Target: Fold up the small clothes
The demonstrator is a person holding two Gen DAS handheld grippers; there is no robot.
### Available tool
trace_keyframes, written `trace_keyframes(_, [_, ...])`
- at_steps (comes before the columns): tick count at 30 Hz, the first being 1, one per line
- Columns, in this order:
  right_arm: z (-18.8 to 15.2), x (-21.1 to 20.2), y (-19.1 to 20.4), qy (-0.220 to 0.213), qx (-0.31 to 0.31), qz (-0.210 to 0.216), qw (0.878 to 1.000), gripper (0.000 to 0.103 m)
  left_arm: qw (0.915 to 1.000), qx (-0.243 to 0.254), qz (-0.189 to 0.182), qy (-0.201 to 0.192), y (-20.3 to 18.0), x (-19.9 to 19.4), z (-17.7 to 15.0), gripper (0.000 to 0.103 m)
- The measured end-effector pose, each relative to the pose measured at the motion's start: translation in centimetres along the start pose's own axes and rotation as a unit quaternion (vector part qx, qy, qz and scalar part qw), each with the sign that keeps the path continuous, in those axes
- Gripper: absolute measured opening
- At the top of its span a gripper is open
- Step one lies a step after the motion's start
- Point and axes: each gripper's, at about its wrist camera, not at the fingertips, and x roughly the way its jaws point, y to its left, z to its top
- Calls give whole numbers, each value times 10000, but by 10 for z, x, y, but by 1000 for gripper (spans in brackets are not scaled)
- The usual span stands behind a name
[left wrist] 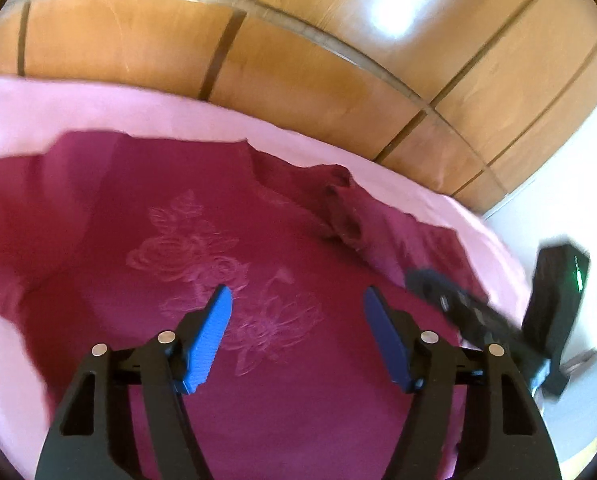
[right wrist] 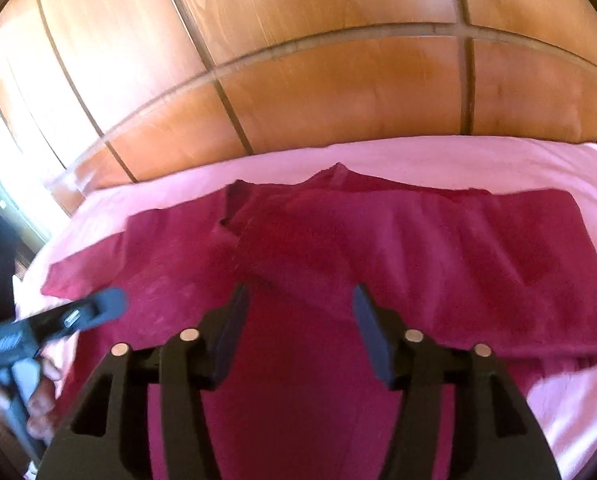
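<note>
A dark red shirt [left wrist: 202,216] with a pale floral print lies spread on a pink sheet [left wrist: 98,108]. In the right wrist view the shirt [right wrist: 418,240] has a fold of cloth laid across its far part. My left gripper [left wrist: 297,294] hovers over the print, open, with nothing between its blue pads. My right gripper [right wrist: 300,290] is open above the shirt's middle and holds nothing. The right gripper's black body [left wrist: 546,300] shows blurred at the shirt's right edge. A finger [right wrist: 106,302] of the left gripper reaches in over the shirt's left side, with a hand [right wrist: 42,400] below it.
Wooden wardrobe panels [left wrist: 298,60] stand close behind the far edge of the bed. Pale floor [left wrist: 570,208] shows to the right of the bed in the left wrist view. Pink sheet [right wrist: 418,156] rims the shirt on all sides.
</note>
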Motion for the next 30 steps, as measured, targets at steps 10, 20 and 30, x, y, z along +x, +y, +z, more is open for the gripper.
trace_keyframes(10, [-37, -76, -79, -688, 1922, 701, 9764, 83, 9973, -338, -340, 556, -36, 60, 37, 49])
trace_keyframes(20, [-55, -92, -142, -1276, 3482, 1551, 9156, 96, 9959, -617, 18, 666, -51, 106, 46, 7])
trace_keyframes(30, [-37, -63, -170, -1513, 4518, 2258, 8497, 101, 9972, -47, -496, -549, -44, 9, 66, 7])
